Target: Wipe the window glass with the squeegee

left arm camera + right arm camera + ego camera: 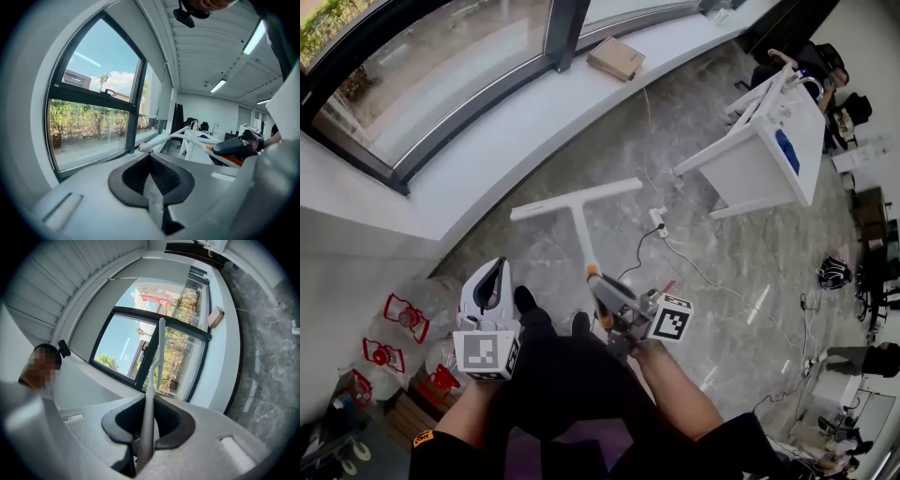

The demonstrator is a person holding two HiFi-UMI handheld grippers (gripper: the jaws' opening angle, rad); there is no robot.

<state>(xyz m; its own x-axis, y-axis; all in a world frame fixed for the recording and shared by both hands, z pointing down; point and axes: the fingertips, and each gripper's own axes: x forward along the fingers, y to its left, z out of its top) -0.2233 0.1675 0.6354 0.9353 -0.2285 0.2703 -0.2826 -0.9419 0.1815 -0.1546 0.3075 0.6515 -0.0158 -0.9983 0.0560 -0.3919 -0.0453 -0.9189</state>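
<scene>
One squeegee [578, 223] is clamped by its handle in the right gripper [148, 411]; left gripper [150, 161] closed.

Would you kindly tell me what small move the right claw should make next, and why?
Probably swing the right claw up toward the window glass: it is shut on the squeegee, yet the blade hangs over the floor, short of the pane.

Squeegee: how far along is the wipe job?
Done: the squeegee is picked up, with the right gripper jaws shut on its handle. In hand: it is held out over the floor, its blade short of the window glass and not touching it. The left gripper is shut and empty. Left: all the wiping.
</scene>
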